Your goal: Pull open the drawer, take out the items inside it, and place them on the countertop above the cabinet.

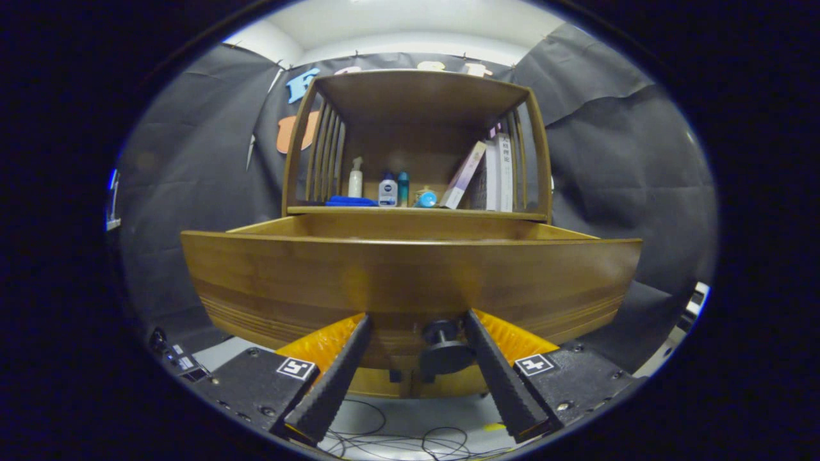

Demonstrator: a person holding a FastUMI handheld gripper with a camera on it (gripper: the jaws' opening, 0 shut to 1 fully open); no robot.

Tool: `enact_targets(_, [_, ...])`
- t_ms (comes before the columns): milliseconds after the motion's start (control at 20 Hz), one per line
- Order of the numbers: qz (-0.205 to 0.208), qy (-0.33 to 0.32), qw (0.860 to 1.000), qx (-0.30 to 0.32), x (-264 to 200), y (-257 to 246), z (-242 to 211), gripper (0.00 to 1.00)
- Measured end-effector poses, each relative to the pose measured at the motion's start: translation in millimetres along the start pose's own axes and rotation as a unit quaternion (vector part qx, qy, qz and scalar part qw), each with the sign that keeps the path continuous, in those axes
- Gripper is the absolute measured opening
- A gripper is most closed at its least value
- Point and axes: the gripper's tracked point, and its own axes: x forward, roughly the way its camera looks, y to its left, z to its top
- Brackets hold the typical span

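Gripper (416, 326) fingers spread wide at bottom centre, gripping nothing; black knob (446, 349) sits between them beside the right finger, on the pulled-out wooden drawer (410, 275).

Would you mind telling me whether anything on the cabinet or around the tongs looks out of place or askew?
Little stands out. One book on the countertop leans tilted against the upright books. The drawer is pulled open; its inside is hidden. The tongs are open, with the knob off-centre, close to one finger.

wooden countertop (410, 210) under bottles (387, 190), blue cloth (350, 201), leaning books (490, 173)
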Motion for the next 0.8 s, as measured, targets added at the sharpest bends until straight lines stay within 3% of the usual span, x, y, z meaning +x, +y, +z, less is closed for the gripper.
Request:
enact_targets(250, [0.001, -0.013, 1.000, -0.002, 21, -2, 11, 0.98])
enact_targets(800, [-0.014, 0.028, 1.000, -0.002, 124, 5, 35, 0.98])
